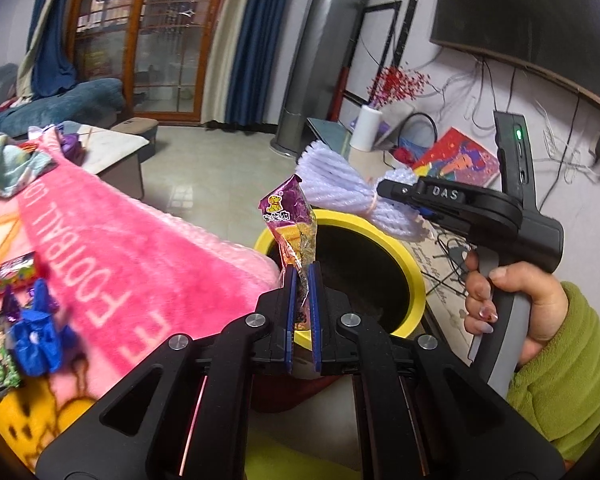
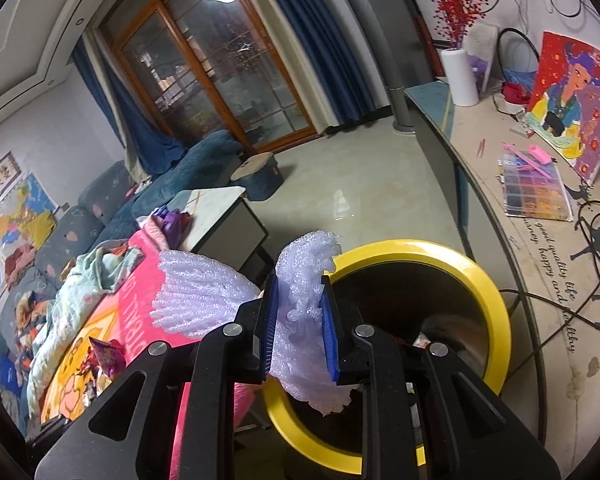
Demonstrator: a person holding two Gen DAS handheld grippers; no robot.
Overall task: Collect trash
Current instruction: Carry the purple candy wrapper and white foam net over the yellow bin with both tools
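pink blanket (image 1: 112, 240) lettered "football"; "das" on right hand-held gripper (image 1: 384, 190)

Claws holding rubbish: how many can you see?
2. The left claw grips a purple snack wrapper above the yellow bin; the right claw grips white foam netting over its rim.

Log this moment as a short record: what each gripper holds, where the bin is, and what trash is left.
left gripper: shut on snack wrapper, held upright over the near rim of the bin
right gripper: shut on foam net, held at the bin's rim
bin: yellow rim, dark inside, open, some items already at the bottom
blanket: pink, beside the bin
trash left: blue wrapper and candy wrapper lie on the blanket
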